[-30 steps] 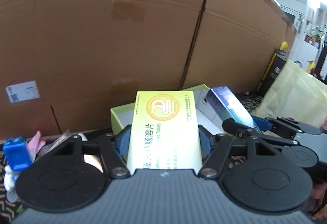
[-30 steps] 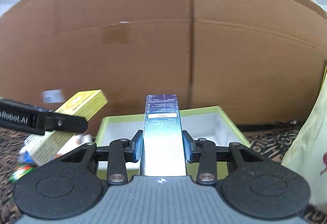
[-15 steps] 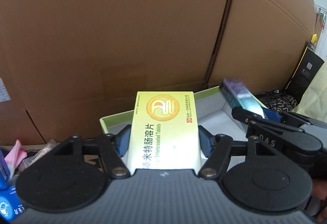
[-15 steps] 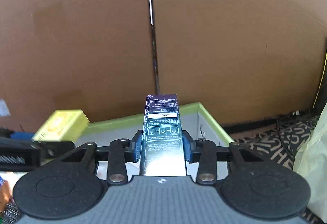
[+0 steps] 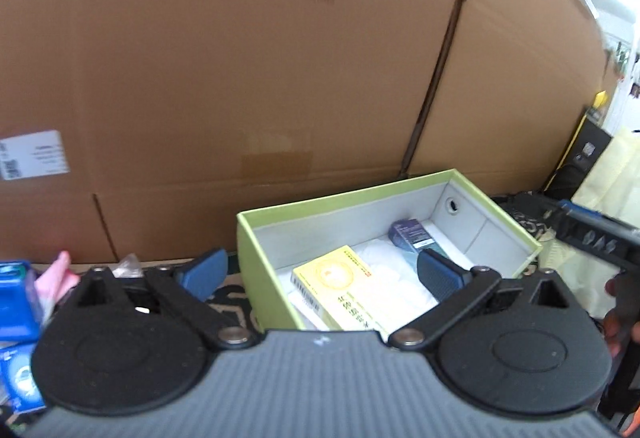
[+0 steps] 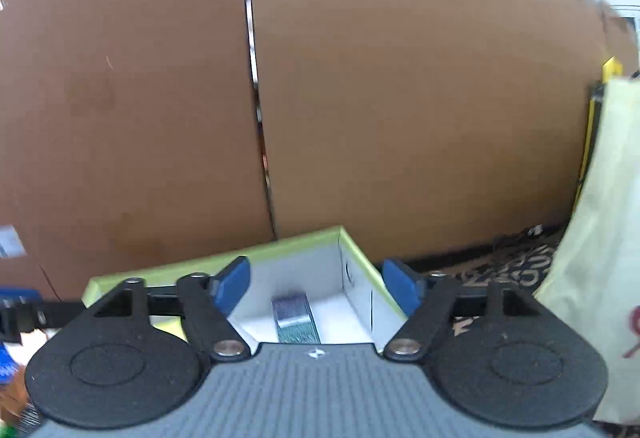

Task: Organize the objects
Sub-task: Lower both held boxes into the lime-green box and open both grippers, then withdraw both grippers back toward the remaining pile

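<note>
A green box with a white inside (image 5: 500, 212) stands against the cardboard wall. A yellow medicine box (image 5: 340, 292) lies flat on its floor. A dark blue box (image 5: 412, 236) lies beside it toward the far right corner, and shows in the right wrist view (image 6: 294, 316). My left gripper (image 5: 320, 274) is open and empty above the box's near left part. My right gripper (image 6: 316, 286) is open and empty above the green box (image 6: 360, 250). Its side shows in the left wrist view (image 5: 592, 238) at the right.
A tall cardboard wall (image 5: 280, 58) closes the back. Blue packets (image 5: 16, 302) and a pink item (image 5: 56, 278) lie at the left. A pale yellow bag (image 6: 600, 218) stands at the right, on a patterned cloth (image 6: 500, 270).
Both grippers opened and let go of their boxes. The yellow box and the dark blue box now lie inside the green box.
</note>
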